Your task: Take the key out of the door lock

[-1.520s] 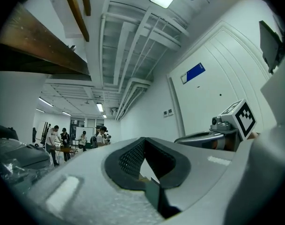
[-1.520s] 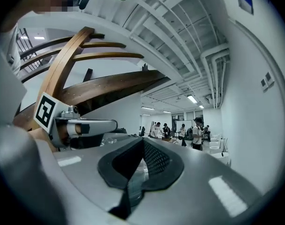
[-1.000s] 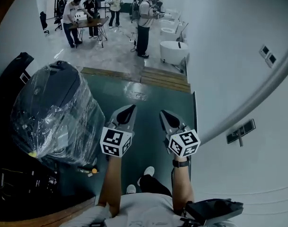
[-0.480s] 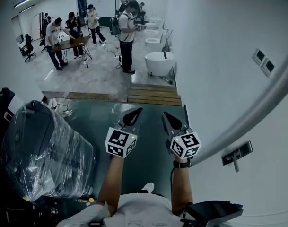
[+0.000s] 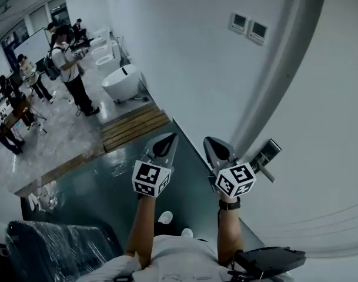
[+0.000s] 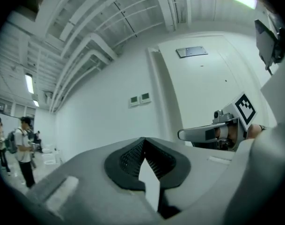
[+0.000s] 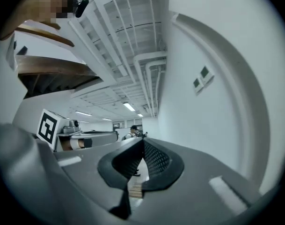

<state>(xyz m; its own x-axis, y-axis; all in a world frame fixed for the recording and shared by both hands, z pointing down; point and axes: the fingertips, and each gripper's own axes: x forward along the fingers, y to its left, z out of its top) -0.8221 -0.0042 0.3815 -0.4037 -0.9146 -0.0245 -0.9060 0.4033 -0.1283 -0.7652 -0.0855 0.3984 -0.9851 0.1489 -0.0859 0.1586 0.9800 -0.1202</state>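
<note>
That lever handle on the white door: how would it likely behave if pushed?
The lever handle looks like rigid metal, so it probably won't flex. It is mounted on the door at one end, so a push on the free end would likely swing it. Its seemingly smooth finish may be slippery.

The left gripper [image 5: 163,145] and right gripper [image 5: 217,150] sit side by side. The door handle [image 5: 264,157] lies just right of the right gripper. Two wall panels [image 5: 240,22] sit left of the door frame [image 5: 286,69]. A tub [image 5: 121,82] stands beyond the step [image 5: 133,127].
</note>
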